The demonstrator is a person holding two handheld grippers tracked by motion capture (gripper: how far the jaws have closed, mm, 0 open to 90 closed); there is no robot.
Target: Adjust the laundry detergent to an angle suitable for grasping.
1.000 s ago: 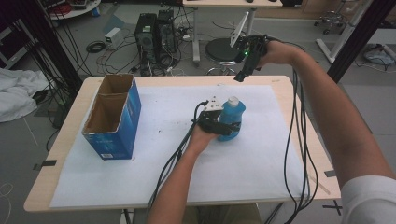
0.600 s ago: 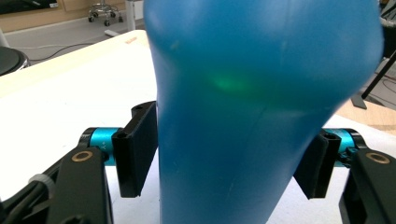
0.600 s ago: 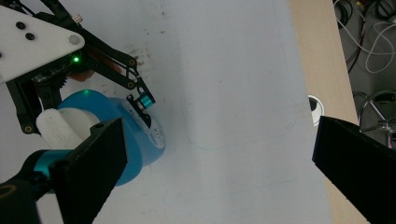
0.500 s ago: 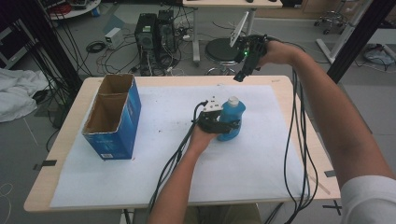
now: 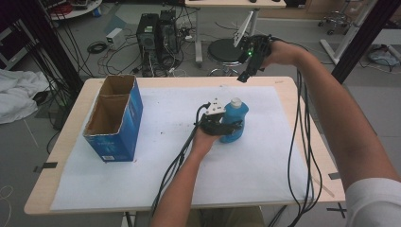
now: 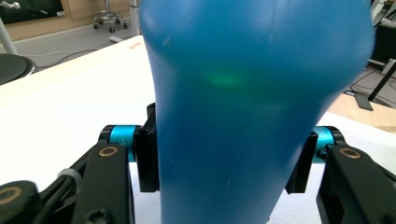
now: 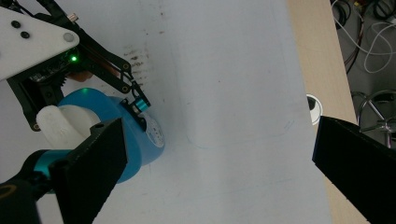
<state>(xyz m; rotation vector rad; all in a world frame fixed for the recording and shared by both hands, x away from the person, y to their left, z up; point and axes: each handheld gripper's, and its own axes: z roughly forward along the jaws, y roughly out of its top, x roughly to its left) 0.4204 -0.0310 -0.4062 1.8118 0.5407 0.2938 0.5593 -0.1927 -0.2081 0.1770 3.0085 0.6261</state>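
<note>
Closing in over the last moment, the left gripper (image 5: 226, 126) now clamps the upright blue plastic bottle (image 6: 252, 107) between its jaws, ready for lifting; the right gripper (image 7: 219, 172) hovers above, wide open.

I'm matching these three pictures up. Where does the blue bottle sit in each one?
High view: blue bottle upright at table centre.
Left gripper view: it towers in close-up between the black jaws, which press on its sides.
Right gripper view: lower left, seen from above.
Shared landmark: the white sheet beneath the bottle.
</note>
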